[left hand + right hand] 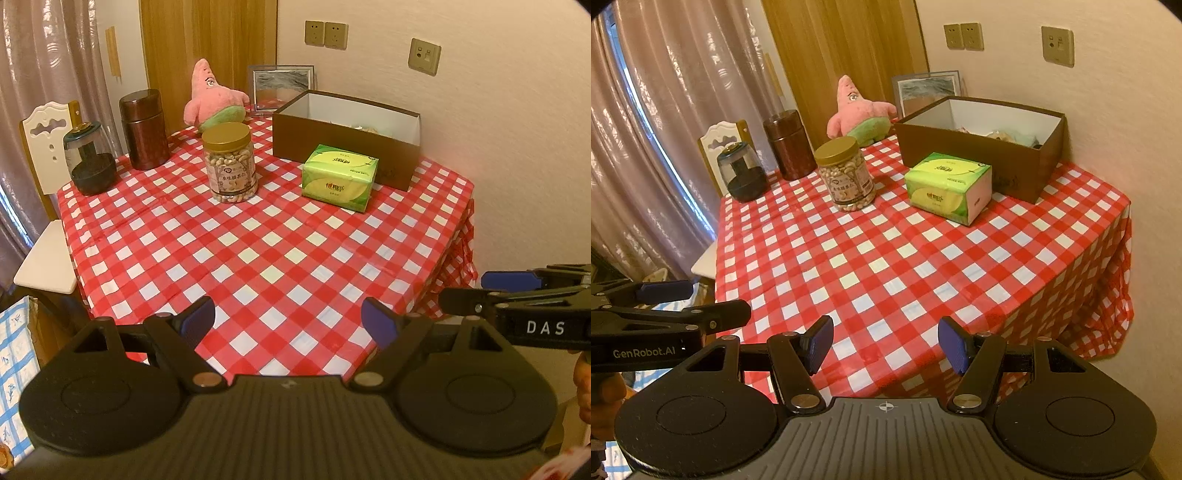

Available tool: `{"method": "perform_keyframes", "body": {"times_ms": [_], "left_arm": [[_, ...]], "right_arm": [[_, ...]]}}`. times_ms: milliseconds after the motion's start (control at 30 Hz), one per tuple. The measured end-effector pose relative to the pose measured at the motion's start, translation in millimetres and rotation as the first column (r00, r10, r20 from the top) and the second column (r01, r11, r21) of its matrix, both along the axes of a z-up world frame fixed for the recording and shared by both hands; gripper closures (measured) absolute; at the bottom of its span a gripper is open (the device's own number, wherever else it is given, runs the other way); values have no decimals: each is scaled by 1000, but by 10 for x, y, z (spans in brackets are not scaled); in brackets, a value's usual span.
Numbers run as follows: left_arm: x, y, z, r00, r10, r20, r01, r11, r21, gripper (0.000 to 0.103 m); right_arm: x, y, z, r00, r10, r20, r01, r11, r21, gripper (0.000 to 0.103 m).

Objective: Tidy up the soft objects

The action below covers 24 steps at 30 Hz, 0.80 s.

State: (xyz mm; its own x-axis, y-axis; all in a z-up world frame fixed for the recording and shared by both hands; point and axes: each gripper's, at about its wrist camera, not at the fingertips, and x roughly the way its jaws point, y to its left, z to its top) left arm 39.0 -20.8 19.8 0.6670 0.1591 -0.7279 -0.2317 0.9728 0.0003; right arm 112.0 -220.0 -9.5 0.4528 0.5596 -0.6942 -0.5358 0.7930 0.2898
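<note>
Pink plush star (214, 96) and green tissue pack (340, 178) not yet in the brown box (343, 147); both grippers empty, over the near table edge

Left wrist view: left gripper (291, 319) spread wide, nothing held; plush far ahead and slightly left, beyond the nut jar (231, 168); tissue pack ahead-right, just beside the box front. Right wrist view: right gripper (886, 345) also wide open, empty; tissue pack (947, 186) ahead-right, plush (860, 110) far ahead behind the jar (847, 175). Judgement: take the pack first, jaws across its short sides, squeeze lightly as it likely gives; approach the plush from above to clear the jar
</note>
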Motion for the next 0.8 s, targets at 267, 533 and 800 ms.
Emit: {"method": "perform_keyframes", "body": {"times_ms": [267,533,800], "left_arm": [[5,-7,1,1000,1,-1,-1,1000,-1,18],[6,-6,3,1000,1,1,-1,1000,0,18],[9,-19,2,1000,1,2,-1,1000,0,18]], "right_arm": [[4,0,0,1000,1,1,-1,1000,0,40],[0,4,3,1000,1,3,-1,1000,0,40],[38,18,27,1000,2,6,-2,1000,-1,40]]}}
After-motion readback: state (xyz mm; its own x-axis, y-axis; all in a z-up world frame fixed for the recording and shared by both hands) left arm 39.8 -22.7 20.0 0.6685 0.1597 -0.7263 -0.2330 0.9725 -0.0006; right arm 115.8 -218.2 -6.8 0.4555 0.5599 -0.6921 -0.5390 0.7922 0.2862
